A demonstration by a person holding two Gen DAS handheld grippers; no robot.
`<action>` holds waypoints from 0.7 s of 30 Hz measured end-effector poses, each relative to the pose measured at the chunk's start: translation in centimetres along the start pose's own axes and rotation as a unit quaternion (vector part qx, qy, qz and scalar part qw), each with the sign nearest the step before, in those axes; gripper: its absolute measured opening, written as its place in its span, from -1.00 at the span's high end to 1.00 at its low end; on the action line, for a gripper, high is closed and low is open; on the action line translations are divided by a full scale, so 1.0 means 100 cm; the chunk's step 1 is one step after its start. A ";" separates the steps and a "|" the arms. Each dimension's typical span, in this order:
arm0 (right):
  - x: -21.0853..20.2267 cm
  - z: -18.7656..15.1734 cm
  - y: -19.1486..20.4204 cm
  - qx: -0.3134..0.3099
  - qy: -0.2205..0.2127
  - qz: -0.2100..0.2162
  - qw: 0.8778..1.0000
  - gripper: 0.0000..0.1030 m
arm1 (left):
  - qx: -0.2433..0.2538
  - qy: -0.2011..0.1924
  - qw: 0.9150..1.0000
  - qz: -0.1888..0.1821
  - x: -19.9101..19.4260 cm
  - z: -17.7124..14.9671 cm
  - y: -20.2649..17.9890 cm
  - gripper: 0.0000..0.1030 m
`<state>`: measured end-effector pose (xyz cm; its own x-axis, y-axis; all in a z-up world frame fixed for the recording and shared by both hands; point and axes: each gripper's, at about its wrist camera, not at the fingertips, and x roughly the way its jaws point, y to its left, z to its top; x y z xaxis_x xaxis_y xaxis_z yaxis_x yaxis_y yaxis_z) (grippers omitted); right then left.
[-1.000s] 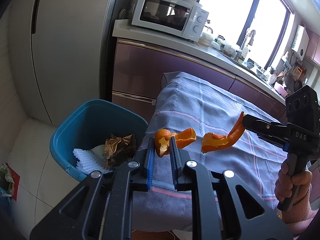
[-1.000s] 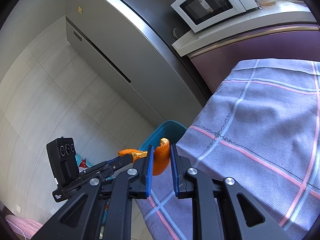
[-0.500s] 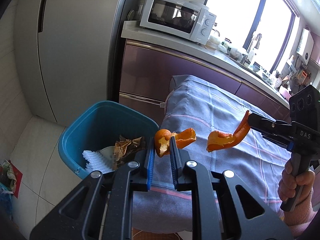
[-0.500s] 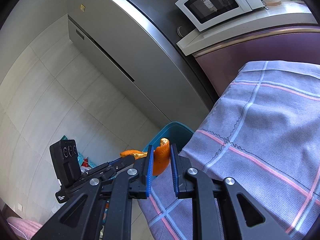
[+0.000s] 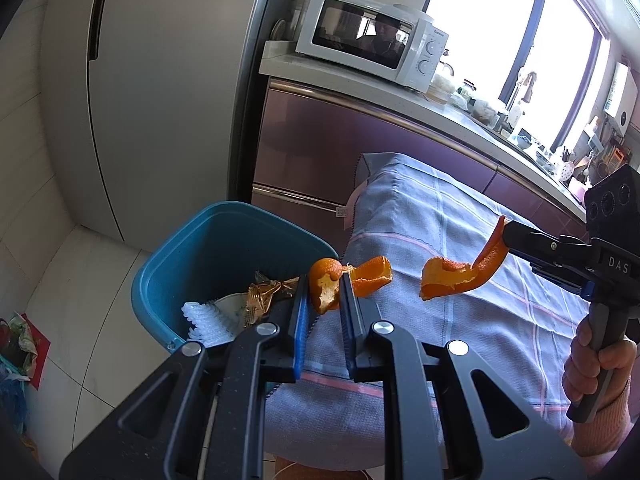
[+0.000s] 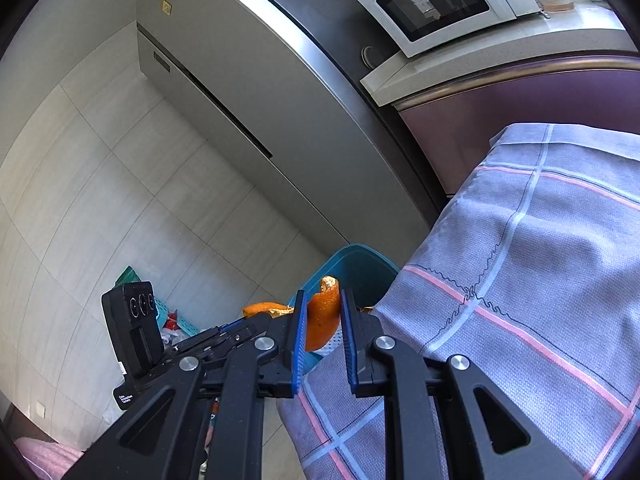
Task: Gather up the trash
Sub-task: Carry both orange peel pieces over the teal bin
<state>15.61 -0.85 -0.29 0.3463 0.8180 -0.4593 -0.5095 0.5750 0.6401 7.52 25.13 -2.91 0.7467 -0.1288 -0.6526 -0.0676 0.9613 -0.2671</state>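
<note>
A table draped in a blue-grey checked cloth with pink and pale blue stripes (image 5: 440, 216) stands in a kitchen, beside a tall grey steel refrigerator (image 5: 160, 92) and purple-fronted cabinets (image 5: 320, 140) whose pale worktop carries a white microwave oven (image 5: 372, 36). The floor is pale tile (image 6: 92, 184). At the table's end sits a teal plastic waste bin (image 5: 224, 248), holding a crumpled brown wrapper (image 5: 268, 292) and what looks like white foam netting (image 5: 208, 320), though it is half hidden.

The left gripper (image 5: 324, 300) is nipped narrow on a curled piece of orange peel (image 5: 352, 276), bright rind outside and pale pith inside, held over the cloth's edge just beside the bin's rim. The right gripper (image 6: 320, 316) pinches a second, longer strip of orange peel (image 5: 460, 276) by one end, hanging above the cloth.
</note>
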 end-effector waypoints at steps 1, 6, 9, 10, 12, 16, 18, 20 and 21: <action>0.001 0.001 0.001 -0.001 0.001 0.001 1.000 0.71 | -0.001 0.000 1.000 0.001 0.000 0.001 0.002 0.71; 0.007 0.002 0.004 -0.003 0.007 0.005 1.000 0.71 | -0.002 0.001 1.000 0.008 0.002 0.001 0.005 0.71; 0.012 0.004 0.007 -0.006 0.011 0.006 1.000 0.71 | -0.003 0.001 1.000 0.013 0.002 0.002 0.006 0.71; 0.013 0.004 0.009 -0.007 0.013 0.006 1.000 0.71 | -0.004 0.001 1.000 0.013 0.003 0.002 0.007 0.71; 0.016 0.005 0.011 -0.009 0.015 0.006 1.000 0.71 | -0.006 0.001 1.000 0.015 0.004 0.004 0.008 0.71; 0.022 0.008 0.014 -0.013 0.018 0.007 1.000 0.71 | -0.009 0.002 1.000 0.020 0.005 0.004 0.012 0.71; 0.025 0.009 0.015 -0.014 0.021 0.007 1.000 0.71 | -0.010 0.002 1.000 0.022 0.007 0.004 0.015 0.71; 0.029 0.010 0.016 -0.016 0.023 0.007 1.000 0.71 | -0.013 0.003 1.000 0.024 0.008 0.005 0.017 0.71; 0.030 0.010 0.017 -0.016 0.024 0.006 1.000 0.71 | -0.014 0.004 1.000 0.026 0.009 0.005 0.019 0.71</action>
<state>16.62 2.62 0.01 0.3018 0.8232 -0.4809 -0.5392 0.5634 0.6260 8.38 26.95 -3.61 0.7366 -0.0817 -0.6714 -0.1240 0.9595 -0.2528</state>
